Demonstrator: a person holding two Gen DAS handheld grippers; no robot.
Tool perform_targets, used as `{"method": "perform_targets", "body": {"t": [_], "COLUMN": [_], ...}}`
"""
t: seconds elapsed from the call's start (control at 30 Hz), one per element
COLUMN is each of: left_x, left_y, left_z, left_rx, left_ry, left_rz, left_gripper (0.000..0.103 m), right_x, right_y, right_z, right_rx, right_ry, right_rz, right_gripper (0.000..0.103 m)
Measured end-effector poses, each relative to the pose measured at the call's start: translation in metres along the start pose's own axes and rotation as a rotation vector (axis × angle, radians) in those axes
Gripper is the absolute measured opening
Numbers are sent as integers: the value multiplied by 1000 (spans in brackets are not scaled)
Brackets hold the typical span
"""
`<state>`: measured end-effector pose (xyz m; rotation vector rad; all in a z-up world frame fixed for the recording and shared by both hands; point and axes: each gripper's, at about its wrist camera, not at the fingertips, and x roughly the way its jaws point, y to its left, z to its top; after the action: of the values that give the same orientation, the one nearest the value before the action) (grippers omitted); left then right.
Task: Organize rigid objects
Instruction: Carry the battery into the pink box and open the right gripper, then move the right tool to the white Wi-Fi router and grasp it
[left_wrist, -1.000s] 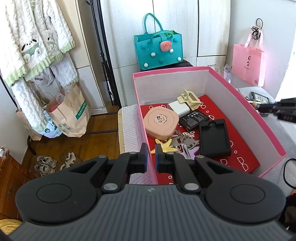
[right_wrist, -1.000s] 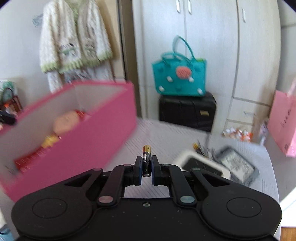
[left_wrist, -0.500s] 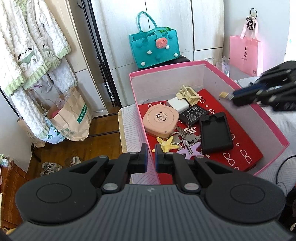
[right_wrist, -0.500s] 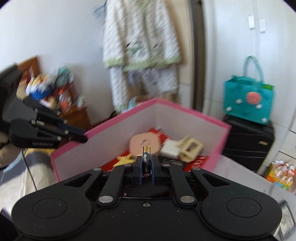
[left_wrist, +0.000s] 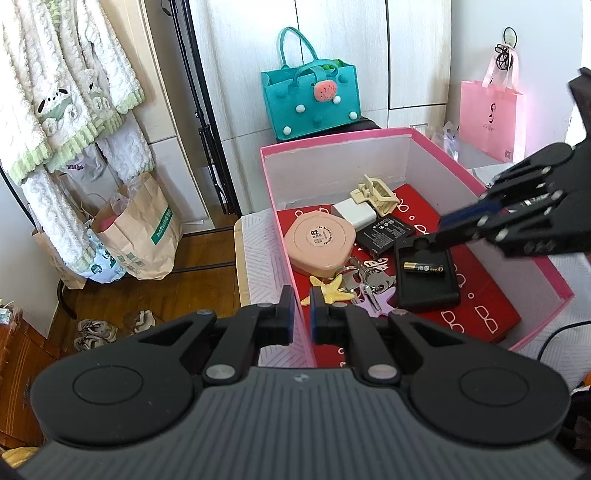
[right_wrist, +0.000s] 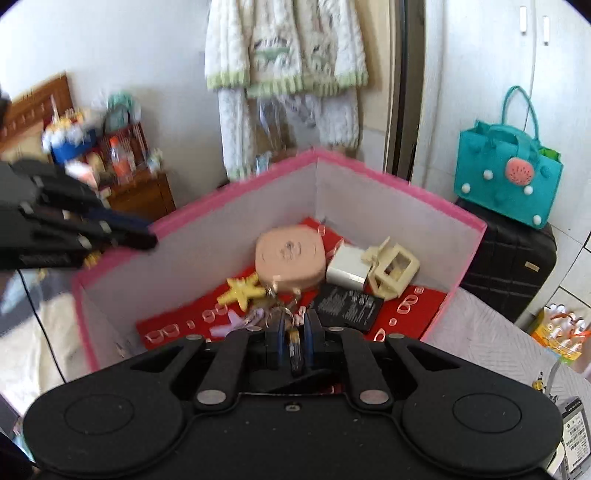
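Observation:
An open pink box (left_wrist: 332, 146) holds a peach round case (left_wrist: 319, 245), a white charger (left_wrist: 354, 214), a cream clip (left_wrist: 375, 194), a flat battery pack (left_wrist: 384, 236), keys (left_wrist: 365, 275), a yellow starfish (left_wrist: 332, 290) and a black case (left_wrist: 428, 291). A black-and-gold battery (left_wrist: 424, 268) lies loose on the black case. My right gripper (left_wrist: 439, 230) hangs just above it, its jaws opening and no longer pressing on the battery; in the right wrist view the battery (right_wrist: 294, 350) shows blurred through the gap of the gripper (right_wrist: 293, 328). My left gripper (left_wrist: 302, 312) is shut and empty at the box's near corner.
A teal felt bag (left_wrist: 310, 101) sits on a black suitcase (right_wrist: 509, 266) behind the box. A pink bag (left_wrist: 491, 114) hangs on the right wall. Paper bags (left_wrist: 140, 236) and shoes (left_wrist: 92, 332) are on the wooden floor at left. A cable (left_wrist: 554, 339) crosses the bedding.
My right gripper swung in over the pink box and its jaws parted; the battery it held now lies on the black case. The left gripper stayed put.

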<state>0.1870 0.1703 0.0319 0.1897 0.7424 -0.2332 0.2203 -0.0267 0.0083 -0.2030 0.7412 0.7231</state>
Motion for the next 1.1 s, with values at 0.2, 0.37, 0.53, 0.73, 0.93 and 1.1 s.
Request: {"method": "perform_targets", "body": {"t": [0.2,0.37,0.53,0.73,0.93,1.1], "left_x": [-1,-2,0,-1,-1,0], "left_y": [1,-3,-5,5,4,5], "left_z": [-4,-8,-14,-14,-15,-15], "left_rx": [-3,6,26,3,13,4], "left_ry": [-13,-34,-57,-41,-47,-48], "left_rz": [0,10,7,-41,-39,-40], "left_gripper": [8,8,8,8,8,8], "right_x": [-47,-74,-79,-53,-38,-42], "right_y": [-24,-70,-114,-136,-141,-165], "right_z": [-7,-43,-84,-111,-128,-129], "right_rx": [65,185,292,247,80,91], "right_ry": [-127,-159,-147,-11,61,11], "right_rz": [-104,-244,-289,-292,-385,-336], "right_gripper": [24,30,50,69,73,74]}}
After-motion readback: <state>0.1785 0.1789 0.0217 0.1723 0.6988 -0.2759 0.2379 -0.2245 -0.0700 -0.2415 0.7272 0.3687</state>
